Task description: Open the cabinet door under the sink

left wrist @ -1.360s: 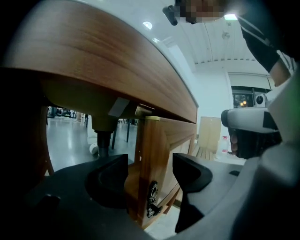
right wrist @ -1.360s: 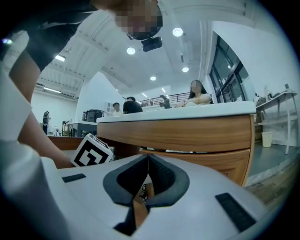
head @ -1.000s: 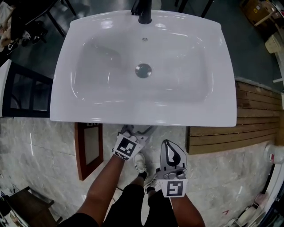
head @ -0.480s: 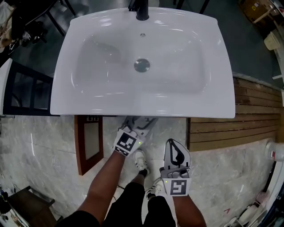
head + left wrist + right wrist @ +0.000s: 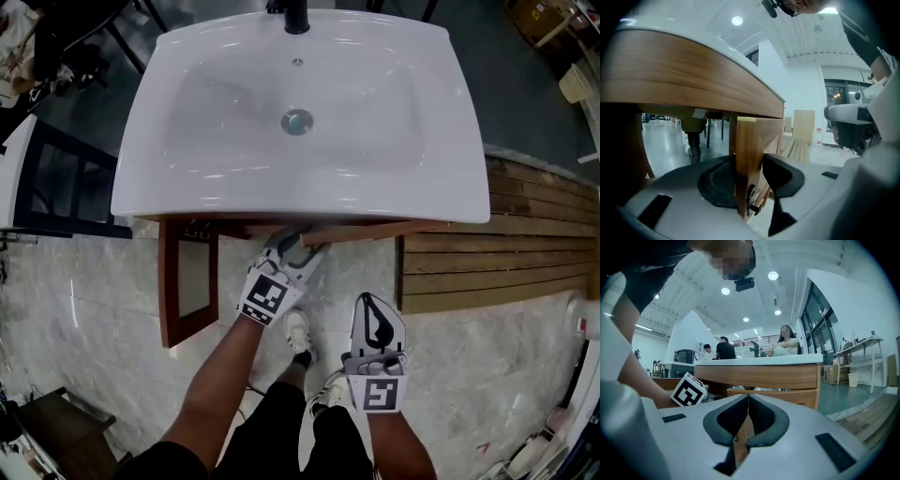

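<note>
Two cabinet doors are hanging under the white sink. The left cabinet door is standing wide open over the marble floor. My left gripper is reaching under the basin's front. Its jaws have just been closing and are clamping the free edge of the right cabinet door, which is standing slightly ajar. My right gripper is hovering nearer my legs, jaws together and holding nothing.
</note>
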Demonstrator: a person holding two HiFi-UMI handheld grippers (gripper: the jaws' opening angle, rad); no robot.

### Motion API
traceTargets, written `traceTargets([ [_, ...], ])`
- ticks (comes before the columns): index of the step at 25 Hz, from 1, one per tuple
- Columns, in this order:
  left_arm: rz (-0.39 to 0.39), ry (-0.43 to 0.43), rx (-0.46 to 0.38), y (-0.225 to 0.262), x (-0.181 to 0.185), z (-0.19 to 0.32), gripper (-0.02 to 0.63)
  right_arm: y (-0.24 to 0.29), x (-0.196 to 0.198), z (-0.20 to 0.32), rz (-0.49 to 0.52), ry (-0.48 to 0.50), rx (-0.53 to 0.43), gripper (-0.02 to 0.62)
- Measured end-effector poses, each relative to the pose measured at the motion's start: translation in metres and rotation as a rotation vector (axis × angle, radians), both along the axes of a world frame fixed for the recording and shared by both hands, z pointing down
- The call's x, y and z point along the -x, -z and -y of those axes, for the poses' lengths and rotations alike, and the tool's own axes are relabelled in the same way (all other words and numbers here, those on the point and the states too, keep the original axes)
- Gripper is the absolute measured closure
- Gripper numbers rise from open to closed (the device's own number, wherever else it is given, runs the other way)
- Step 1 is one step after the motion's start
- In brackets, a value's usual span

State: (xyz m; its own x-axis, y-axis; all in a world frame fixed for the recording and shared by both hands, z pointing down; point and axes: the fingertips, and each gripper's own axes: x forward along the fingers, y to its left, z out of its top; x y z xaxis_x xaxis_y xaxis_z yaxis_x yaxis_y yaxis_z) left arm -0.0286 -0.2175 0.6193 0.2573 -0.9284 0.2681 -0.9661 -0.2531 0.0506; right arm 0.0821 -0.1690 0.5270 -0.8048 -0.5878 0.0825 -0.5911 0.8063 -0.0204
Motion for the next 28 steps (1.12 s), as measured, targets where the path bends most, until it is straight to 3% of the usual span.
traceTargets([
  [10,0.023,0.067,0.032,-0.003,-0.029,-0.034,0.451,0.012,-0.047,-0.026,0.016,0.001,-0.023,0.571],
  [20,-0.013,0.094,0.061,-0.002,-0.07,-0.064,0.474,0.03,-0.091,-0.047,0.032,-0.006,-0.053,0.571],
  [28,0.015,0.113,0.086,-0.003,-0.11,-0.083,0.494,0.031,-0.129,-0.058,0.037,-0.017,-0.064,0.571],
])
